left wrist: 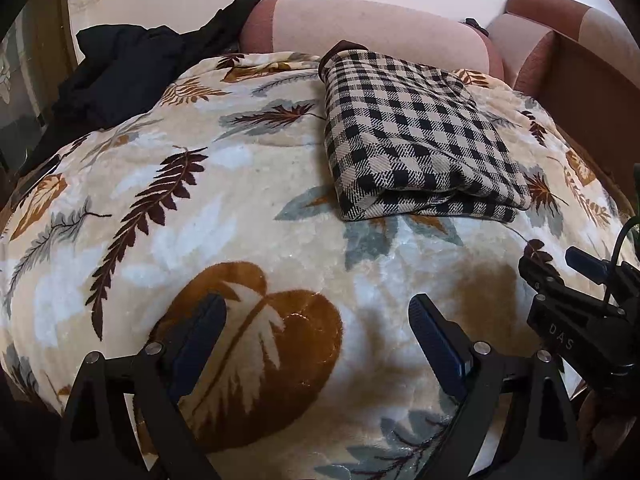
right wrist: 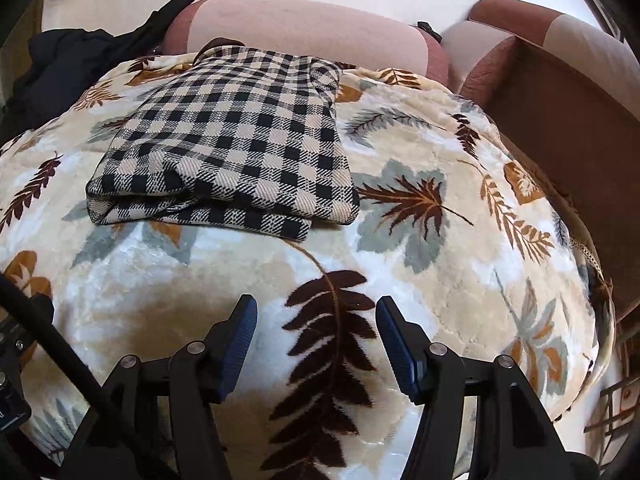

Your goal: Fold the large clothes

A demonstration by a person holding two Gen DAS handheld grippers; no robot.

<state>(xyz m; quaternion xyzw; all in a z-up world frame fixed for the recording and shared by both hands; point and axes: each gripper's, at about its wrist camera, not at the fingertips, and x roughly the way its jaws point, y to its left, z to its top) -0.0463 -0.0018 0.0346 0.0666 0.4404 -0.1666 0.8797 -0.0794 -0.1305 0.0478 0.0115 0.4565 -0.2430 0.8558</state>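
Note:
A black-and-cream checked garment (left wrist: pixel 416 136) lies folded in a flat stack on the leaf-patterned blanket (left wrist: pixel 224 216); it also shows in the right wrist view (right wrist: pixel 236 152). My left gripper (left wrist: pixel 316 320) is open and empty, hovering over the blanket short of the garment. My right gripper (right wrist: pixel 316 320) is open and empty over the blanket (right wrist: pixel 460 280), short of the garment's near folded edge. The right gripper also shows at the right edge of the left wrist view (left wrist: pixel 552 268).
A pile of black clothes (left wrist: pixel 132 68) lies at the blanket's far left, also in the right wrist view (right wrist: pixel 68 68). Pink and brown cushions (left wrist: pixel 360 28) line the back. A brown sofa arm (right wrist: pixel 560 100) stands at the right.

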